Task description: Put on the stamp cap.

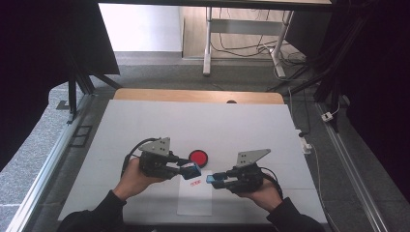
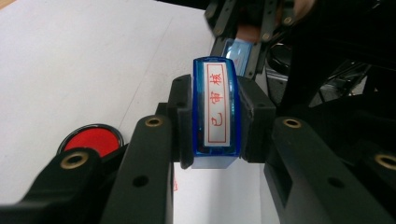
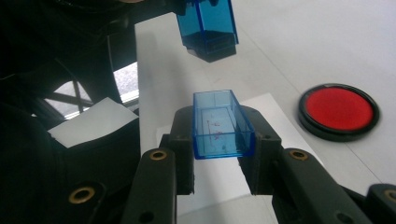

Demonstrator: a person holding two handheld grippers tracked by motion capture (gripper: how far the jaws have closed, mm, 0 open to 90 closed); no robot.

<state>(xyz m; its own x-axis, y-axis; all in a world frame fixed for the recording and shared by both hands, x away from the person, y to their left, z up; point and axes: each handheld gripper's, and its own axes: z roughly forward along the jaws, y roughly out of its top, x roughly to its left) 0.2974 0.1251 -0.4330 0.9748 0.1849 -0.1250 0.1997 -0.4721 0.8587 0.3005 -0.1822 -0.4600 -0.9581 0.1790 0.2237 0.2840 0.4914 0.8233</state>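
**Stamp in the left jaws, its cap in the right, held apart over the paper**

The left gripper [image 2: 215, 126] has its jaws clenched on a blue stamp [image 2: 215, 112], one black pad pressing each long side. In the left gripper view the stamp stands upright between the pads, its white label with red characters facing the camera, and its top rises past the jaw tips toward 12 o'clock.

The right gripper [image 3: 223, 133] grasps the stamp's clear blue cap [image 3: 220, 123] in the same manner, a pad on either long wall. In the right gripper view the cap's open side faces up and away, and faint red marks show on its inner floor. The stamp hangs at 12 o'clock from the cap there, apart from it, with bare paper between the two.

In the high view the two grippers point at each other across the middle of the tabletop [image 1: 145, 125]; the stamp sits at the left jaw tips, the cap at the right jaw tips, just at 4 o'clock from the stamp and not touching it. Both hover above a white sheet of paper [image 1: 195, 200] bearing a small red imprint [image 1: 195, 183], which lies near the tabletop's 6 o'clock edge. A round red ink pad [image 1: 198, 157] in a black case rests on the tabletop at 12 o'clock from the stamp, just beside it.
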